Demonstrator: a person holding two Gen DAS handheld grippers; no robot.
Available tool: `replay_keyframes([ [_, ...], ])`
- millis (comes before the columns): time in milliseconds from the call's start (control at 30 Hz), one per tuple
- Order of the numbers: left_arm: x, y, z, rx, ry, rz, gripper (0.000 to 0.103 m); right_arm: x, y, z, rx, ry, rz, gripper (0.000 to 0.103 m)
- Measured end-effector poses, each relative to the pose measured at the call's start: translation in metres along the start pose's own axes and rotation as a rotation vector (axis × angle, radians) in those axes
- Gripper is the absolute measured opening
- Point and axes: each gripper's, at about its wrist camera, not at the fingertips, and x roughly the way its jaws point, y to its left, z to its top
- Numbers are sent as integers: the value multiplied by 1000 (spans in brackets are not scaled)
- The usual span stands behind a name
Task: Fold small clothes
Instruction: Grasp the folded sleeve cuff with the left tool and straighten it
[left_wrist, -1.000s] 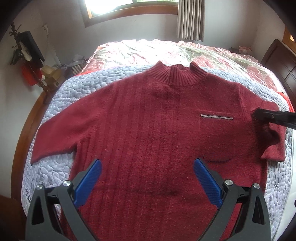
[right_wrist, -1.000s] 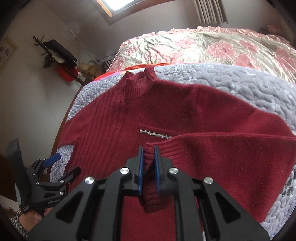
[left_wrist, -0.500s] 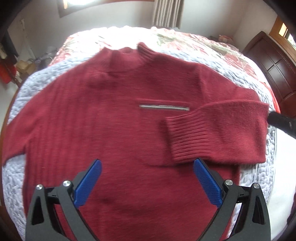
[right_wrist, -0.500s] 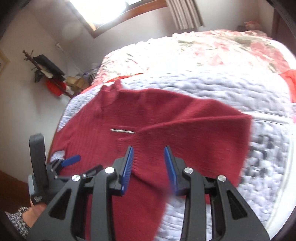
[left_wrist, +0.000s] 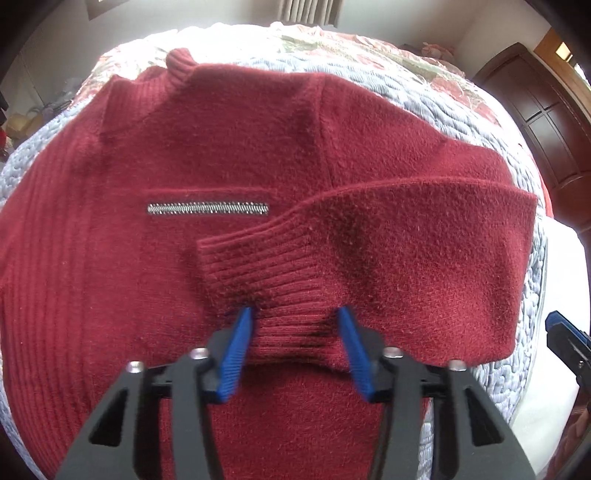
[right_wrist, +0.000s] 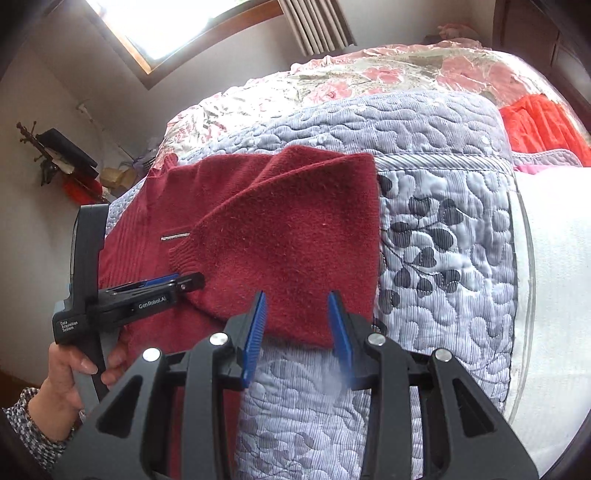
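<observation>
Red sweater (left_wrist: 221, 155) flat on quilt (right_wrist: 443, 229), sleeve (left_wrist: 388, 251) folded across chest. Left gripper (left_wrist: 295, 325) jaws part-open around cuff (left_wrist: 266, 273); right gripper (right_wrist: 297, 317) jaws part-open, empty.

Sunlit window (right_wrist: 177, 26), grey curtain (right_wrist: 317, 22), dark wooden wardrobe (left_wrist: 546, 110).

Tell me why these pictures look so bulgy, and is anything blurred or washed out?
Both views are fisheye, so the bed edges curve. Left wrist view: the quilt glares pale behind the red sweater. Right wrist view: the window is blown out white, and the right tool shows slight blur.
</observation>
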Motion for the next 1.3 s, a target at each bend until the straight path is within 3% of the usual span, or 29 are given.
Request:
replay_keyframes([
  [33, -2, 0, 1, -1, -9, -7, 20, -1, -2, -1, 5, -2, -2, 35],
  [133, -14, 11, 3, -54, -31, -75, 6, -1, -4, 0, 23, -7, 2, 35],
  [333, -68, 42, 5, -105, -178, -136, 5, 3, 1, 3, 21, -8, 5, 35],
  [467, -108, 80, 11, -99, -307, -63, 4, 9, 12, 10, 10, -5, 19, 35],
  [600, -129, 126, 17, -105, -360, 40, 4, 19, 25, 16, -2, 5, 52, 38],
  [767, -128, 190, 23, -165, -348, 136, 4, 41, 45, 25, -7, 30, 98, 44],
  [833, -121, 211, 19, -189, -342, 181, 4, 53, 52, 27, 8, 52, 127, 52],
  [1000, -86, 218, 6, -196, -293, 203, 5, 89, 65, 29, 29, 117, 133, 57],
  [1033, -82, 214, 4, -187, -290, 208, 5, 96, 67, 29, 24, 128, 109, 56],
  [1100, -75, 214, 4, -174, -278, 220, 6, 107, 70, 26, 19, 153, 77, 33],
  [1133, -72, 216, 7, -173, -271, 229, 10, 111, 70, 25, 20, 173, 87, 17],
  [1300, -82, 248, -1, -224, -293, 312, 20, 102, 67, 19, -4, 164, 40, 14],
])
